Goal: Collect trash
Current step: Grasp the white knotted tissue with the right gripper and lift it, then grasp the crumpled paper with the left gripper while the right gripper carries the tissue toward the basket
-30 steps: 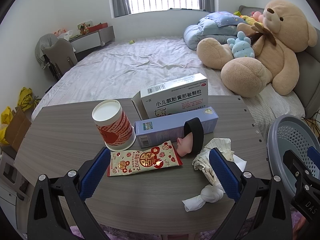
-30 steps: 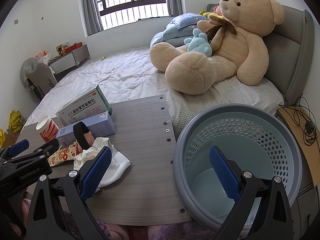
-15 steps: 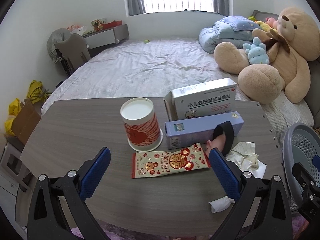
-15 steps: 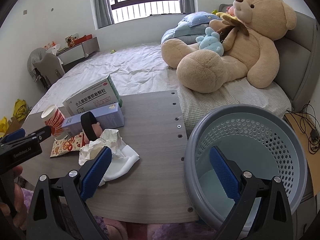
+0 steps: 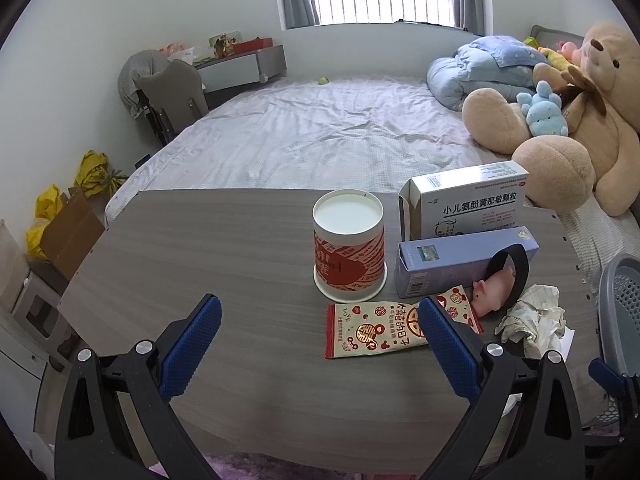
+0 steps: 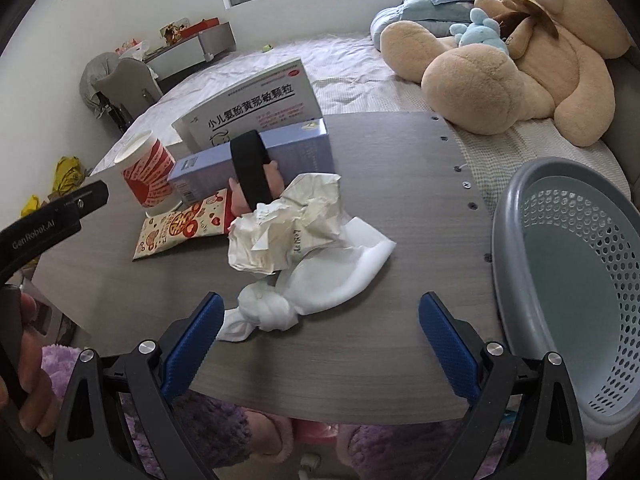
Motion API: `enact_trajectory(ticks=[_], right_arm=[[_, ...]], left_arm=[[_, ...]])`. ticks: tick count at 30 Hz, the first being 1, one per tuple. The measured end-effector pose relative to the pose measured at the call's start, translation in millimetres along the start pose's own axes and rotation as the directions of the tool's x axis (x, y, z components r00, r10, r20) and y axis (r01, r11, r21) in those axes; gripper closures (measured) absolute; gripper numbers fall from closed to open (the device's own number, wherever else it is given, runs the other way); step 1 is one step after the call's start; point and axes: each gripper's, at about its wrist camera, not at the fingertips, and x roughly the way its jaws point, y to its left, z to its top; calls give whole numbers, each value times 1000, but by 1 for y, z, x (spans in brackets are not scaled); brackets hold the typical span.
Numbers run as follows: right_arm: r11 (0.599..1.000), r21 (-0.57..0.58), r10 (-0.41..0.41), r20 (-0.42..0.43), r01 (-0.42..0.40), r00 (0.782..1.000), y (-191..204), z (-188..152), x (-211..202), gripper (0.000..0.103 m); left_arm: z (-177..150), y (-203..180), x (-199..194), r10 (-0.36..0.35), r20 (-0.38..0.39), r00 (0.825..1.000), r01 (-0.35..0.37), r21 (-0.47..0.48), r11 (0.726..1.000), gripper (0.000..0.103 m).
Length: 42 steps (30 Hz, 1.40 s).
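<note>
On the white box (image 5: 476, 200), "小儿氨酚黄那敏颗粒"; on the snack packet (image 5: 384, 330), "LOVE".

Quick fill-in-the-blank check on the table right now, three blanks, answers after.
1. The paper cup stands upside down to the ____ of the two boxes in the left wrist view.
2. The crumpled paper lies partly on a ____ cloth.
3. Both the left gripper and the right gripper are ____ and hold nothing.

Missing words: left; white; open
</note>
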Motion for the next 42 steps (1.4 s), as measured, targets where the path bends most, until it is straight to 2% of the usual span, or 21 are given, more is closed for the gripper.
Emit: enact_trajectory(ticks=[2,4,13,14,16,20,22,24,28,33,42], right_arm=[[1000,13,10,-19,-10,1000,4,0,6,10],[1000,17,-12,-29,13,1000,8,0,14,10],[996,47,-70,-13,71,997,8,1,27,10],[996,45,-77,-12,77,997,8,1,27,15],[995,31,-99,-6,99,995,7,0,26,30],[995,12,-102,3,102,995,7,-2,23,46],[995,4,-99,2,99,995,6,-3,20,61],[996,6,-88,-4,88,996,4,-3,18,67],[996,17,-84,-1,84,996,-3,-4,9,68],[996,43,-82,20,81,996,-16,-6,-9,68],[987,140,-92,93,79,991,-53,-11,-50,68]], left_arm=[[0,1,1,-9,1,1000,9,0,1000,6],[-1,1,1,-17,2,1000,17,5,1000,6],[-4,-4,0,-63,-4,998,63,10,998,6],[-4,-5,0,-66,-4,998,66,14,998,6],[-5,-8,-1,-71,-3,998,71,20,997,6],[-6,-11,0,-85,-4,996,85,28,996,6],[-7,-14,0,-93,-11,996,93,30,995,6],[-7,-16,1,-104,-17,994,104,34,994,6],[-9,-23,0,-132,-22,991,133,51,990,6],[-13,-36,-2,-199,-44,979,201,66,977,6],[-28,-77,-7,-247,-72,966,255,146,956,6]])
